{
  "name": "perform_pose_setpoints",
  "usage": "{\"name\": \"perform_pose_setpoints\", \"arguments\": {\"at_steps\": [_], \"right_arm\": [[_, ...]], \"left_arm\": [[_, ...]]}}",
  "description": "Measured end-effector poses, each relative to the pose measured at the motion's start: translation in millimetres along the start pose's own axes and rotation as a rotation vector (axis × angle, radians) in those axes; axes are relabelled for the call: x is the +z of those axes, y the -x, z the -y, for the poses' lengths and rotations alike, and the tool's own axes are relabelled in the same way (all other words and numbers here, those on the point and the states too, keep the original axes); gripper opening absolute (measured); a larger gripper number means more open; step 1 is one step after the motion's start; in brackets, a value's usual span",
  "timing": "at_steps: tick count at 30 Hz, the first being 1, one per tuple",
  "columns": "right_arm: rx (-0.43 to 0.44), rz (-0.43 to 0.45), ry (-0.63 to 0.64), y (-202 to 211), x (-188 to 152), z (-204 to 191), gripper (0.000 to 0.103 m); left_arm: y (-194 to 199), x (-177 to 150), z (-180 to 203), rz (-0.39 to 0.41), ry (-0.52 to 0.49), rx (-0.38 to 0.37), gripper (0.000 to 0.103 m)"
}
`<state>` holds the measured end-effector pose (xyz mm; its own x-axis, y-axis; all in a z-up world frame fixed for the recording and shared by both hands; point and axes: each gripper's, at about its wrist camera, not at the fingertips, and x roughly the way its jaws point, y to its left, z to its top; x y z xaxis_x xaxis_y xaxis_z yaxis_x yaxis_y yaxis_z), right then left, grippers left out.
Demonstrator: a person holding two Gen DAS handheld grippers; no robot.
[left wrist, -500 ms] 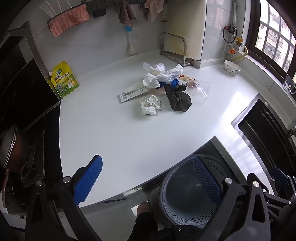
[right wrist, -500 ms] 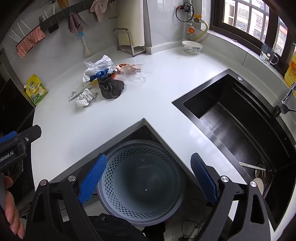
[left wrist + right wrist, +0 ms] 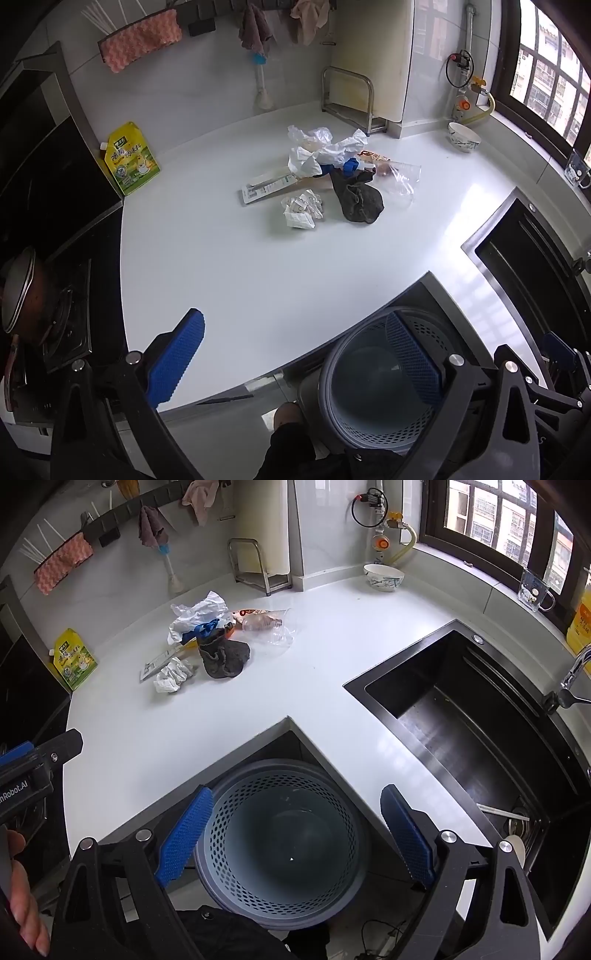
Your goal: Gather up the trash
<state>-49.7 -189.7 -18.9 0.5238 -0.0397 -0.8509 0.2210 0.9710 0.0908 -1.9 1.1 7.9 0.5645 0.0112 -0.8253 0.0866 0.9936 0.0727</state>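
A pile of trash lies on the white counter [image 3: 258, 266]: a crumpled white paper ball [image 3: 303, 211], a dark cloth bag [image 3: 360, 202], white crumpled plastic [image 3: 325, 151], a flat paper wrapper [image 3: 267, 186] and a clear plastic wrapper [image 3: 400, 176]. The same pile shows in the right wrist view, with the paper ball [image 3: 173, 675] and the dark bag [image 3: 223, 657]. A grey perforated bin [image 3: 284, 845] stands on the floor below the counter's corner; it also shows in the left wrist view [image 3: 373, 391]. My left gripper [image 3: 295, 358] is open and empty over the counter's front edge. My right gripper [image 3: 295, 834] is open and empty above the bin.
A black sink [image 3: 472, 731] lies to the right. A yellow-green pouch [image 3: 130, 158] leans by the stove [image 3: 62, 332] at left. A bowl [image 3: 463, 136] and a metal rack [image 3: 351, 99] stand at the back wall.
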Motion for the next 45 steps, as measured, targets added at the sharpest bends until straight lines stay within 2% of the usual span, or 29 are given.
{"name": "perform_pose_setpoints", "arguments": {"at_steps": [25, 45], "right_arm": [[-0.001, 0.01, 0.001, 3, -3, -3, 0.088], [0.004, 0.011, -0.001, 4, -3, -3, 0.088]], "left_arm": [[0, -4, -5, 0.013, 0.004, 0.001, 0.097], [-3, -13, -3, -0.009, -0.011, -0.002, 0.097]]}}
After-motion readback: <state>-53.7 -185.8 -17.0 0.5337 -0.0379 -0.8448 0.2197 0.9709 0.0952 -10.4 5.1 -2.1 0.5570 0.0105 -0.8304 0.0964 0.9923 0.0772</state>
